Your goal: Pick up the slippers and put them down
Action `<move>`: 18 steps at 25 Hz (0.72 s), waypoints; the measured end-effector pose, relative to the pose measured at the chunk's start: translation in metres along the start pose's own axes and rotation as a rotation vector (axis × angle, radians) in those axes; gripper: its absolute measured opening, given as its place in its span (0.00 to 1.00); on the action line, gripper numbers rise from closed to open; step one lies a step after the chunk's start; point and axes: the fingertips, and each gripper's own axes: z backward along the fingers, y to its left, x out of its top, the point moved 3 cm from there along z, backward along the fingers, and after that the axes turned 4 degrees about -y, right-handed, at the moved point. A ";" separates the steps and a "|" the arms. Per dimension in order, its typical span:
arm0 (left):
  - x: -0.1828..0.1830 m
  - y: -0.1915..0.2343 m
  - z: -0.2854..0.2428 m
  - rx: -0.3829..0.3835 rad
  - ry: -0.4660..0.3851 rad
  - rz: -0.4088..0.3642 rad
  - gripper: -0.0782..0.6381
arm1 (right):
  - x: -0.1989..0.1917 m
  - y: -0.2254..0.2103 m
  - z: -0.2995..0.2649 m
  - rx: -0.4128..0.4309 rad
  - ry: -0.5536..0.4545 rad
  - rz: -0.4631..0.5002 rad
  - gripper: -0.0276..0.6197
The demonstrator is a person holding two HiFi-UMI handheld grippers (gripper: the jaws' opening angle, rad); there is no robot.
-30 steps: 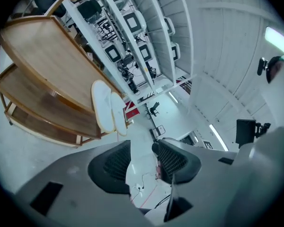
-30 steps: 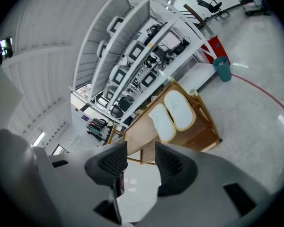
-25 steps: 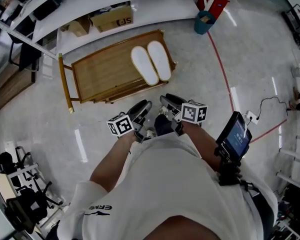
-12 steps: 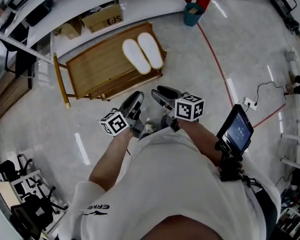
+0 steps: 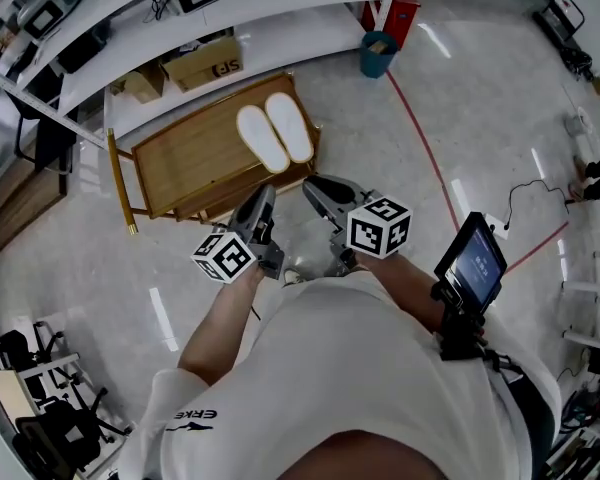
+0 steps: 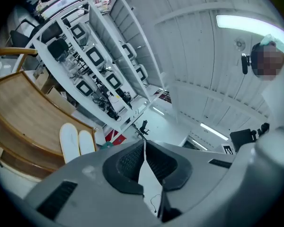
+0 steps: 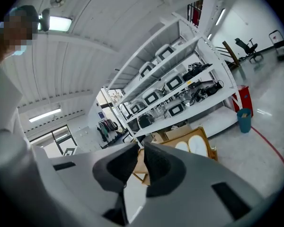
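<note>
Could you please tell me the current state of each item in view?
Pair of flat white slippers: lying side by side on the low wooden cart.
Left gripper: empty, jaws closing, tips nearly together.
Right gripper: empty, jaws closing, narrow gap left.
Round teal bin: upright on floor.

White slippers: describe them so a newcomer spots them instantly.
Before the long white shelving stands a low wooden cart. At its end nearer the teal bin lie two flat white oval slippers, side by side, the only white things on the wood.
</note>
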 end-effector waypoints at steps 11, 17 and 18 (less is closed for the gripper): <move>0.017 -0.043 -0.021 0.008 -0.038 -0.138 0.12 | 0.031 0.002 0.017 0.029 -0.068 0.038 0.05; 0.021 -0.046 -0.025 0.020 -0.051 -0.150 0.12 | 0.042 0.002 0.025 0.041 -0.087 0.047 0.05; 0.021 -0.046 -0.025 0.021 -0.053 -0.151 0.12 | 0.042 0.002 0.026 0.041 -0.088 0.046 0.05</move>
